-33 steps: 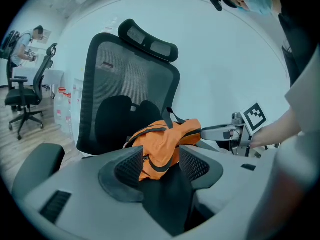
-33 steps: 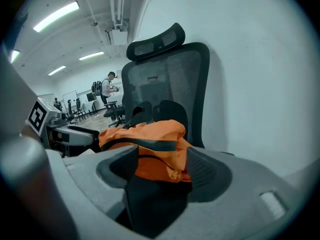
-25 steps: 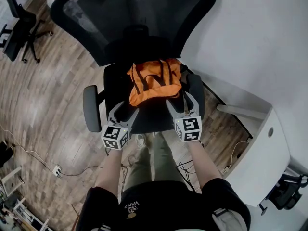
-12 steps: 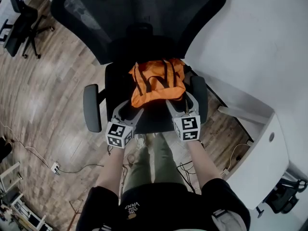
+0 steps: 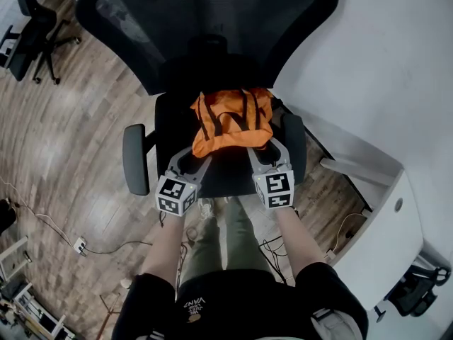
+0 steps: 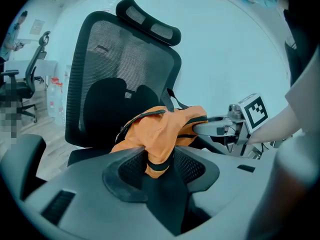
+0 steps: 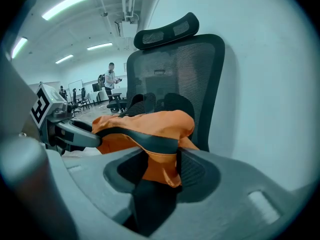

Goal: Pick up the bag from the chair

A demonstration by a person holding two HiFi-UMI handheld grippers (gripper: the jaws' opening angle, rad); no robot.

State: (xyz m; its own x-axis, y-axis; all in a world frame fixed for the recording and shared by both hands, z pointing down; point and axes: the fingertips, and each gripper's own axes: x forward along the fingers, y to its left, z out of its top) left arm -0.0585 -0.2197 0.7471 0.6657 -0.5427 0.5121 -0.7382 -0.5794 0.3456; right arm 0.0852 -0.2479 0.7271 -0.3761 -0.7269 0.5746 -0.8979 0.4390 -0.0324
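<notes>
Head view, looking steeply down: an orange bag (image 5: 230, 121) with black straps lies crumpled on the seat of a black mesh office chair (image 5: 205, 20), in the centre of the frame, towards the back of the seat.

The left tool (image 5: 196, 154) and the right tool (image 5: 263, 147) come in from the lower middle of the frame, each at a near corner of the bag. Both have just been closing. In the left gripper view a fold of orange cloth is pinched between the jaws. In the right gripper view the jaws grip orange cloth, with a black strap crossing just above them.

What could go wrong, as a judgement:
- Each hold is on loose cloth at the bag's edge, so thin fabric may slide out once the weight comes on.
- If one tool rises before the other, the bag could tip and pull free on the lower side.
- A trailing strap might snag on the right armrest (image 5: 294, 144), which sits just beside the bag.
- Pulling sideways rather than up could turn or roll the chair.

Count:
- One bag.
- Two tools, both gripping it.
- One chair under the bag, with two armrests; the other is the left armrest (image 5: 134, 160).
- One more office chair (image 5: 32, 34) at the upper left of the frame.
</notes>
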